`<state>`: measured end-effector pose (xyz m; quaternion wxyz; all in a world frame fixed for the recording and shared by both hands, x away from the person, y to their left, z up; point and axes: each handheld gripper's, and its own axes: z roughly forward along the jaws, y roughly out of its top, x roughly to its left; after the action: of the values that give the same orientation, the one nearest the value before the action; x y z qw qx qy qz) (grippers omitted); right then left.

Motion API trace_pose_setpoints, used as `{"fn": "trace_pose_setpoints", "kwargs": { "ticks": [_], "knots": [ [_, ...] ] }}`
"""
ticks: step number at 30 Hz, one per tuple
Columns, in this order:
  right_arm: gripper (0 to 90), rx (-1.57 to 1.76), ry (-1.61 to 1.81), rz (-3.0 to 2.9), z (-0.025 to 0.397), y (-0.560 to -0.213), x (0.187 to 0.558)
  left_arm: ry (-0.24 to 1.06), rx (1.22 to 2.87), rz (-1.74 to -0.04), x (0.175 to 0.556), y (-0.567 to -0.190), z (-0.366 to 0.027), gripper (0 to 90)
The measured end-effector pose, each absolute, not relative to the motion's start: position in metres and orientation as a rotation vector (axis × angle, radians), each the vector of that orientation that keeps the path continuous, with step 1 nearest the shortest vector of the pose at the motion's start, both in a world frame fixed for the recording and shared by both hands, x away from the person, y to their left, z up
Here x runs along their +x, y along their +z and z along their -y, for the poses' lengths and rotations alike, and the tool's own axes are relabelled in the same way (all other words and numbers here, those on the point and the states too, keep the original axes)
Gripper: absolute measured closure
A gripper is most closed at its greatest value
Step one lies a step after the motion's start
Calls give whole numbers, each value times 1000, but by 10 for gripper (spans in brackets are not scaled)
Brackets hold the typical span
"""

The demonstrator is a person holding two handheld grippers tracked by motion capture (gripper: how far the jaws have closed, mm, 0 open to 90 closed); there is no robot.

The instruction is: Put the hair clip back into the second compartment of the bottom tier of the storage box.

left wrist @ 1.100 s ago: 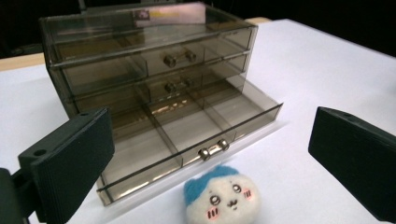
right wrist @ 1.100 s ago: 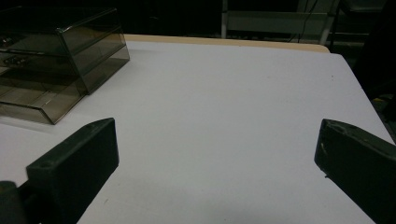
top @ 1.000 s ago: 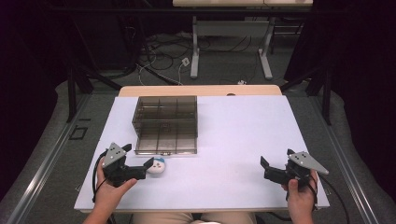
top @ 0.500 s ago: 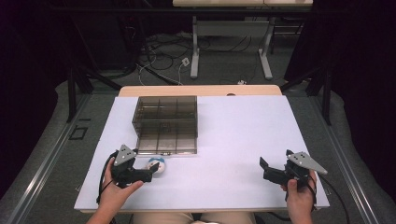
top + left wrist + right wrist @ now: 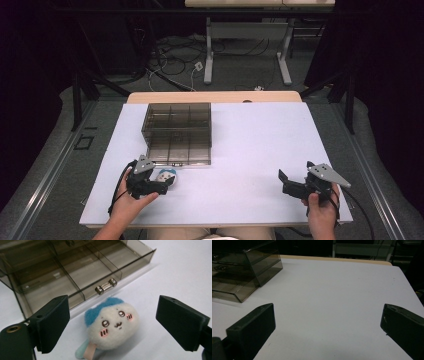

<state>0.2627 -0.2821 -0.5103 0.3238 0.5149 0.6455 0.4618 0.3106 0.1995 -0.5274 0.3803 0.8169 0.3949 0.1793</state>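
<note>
- The small round white plush toy with a blue cap and pink cheeks (image 5: 112,326) lies on the white bench (image 5: 250,145), just in front of the smoky transparent plastic drawer box (image 5: 177,132), near its metal handle (image 5: 106,286).
- The left tool (image 5: 157,186) stands wide open, its jaws on either side of the plush and apart from it; the toy lies straight ahead between them.
- The plush's long axis runs from its head toward a pale tag end near the camera.
- The right tool (image 5: 290,185), also open and empty, sits well apart over bare bench; the left hand is far nearer.
- Compared with a second ago, the left tool has advanced and turned around the toy; the right is nearly unmoved.
</note>
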Motion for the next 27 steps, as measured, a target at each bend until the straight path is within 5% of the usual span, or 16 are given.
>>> {"fn": "trace_pose_setpoints", "kwargs": {
  "ticks": [27],
  "knots": [
    [0,1333,1201,-1733,281,-512,263,293,2219,-1092,326,-547,-199,219]
  ]
}}
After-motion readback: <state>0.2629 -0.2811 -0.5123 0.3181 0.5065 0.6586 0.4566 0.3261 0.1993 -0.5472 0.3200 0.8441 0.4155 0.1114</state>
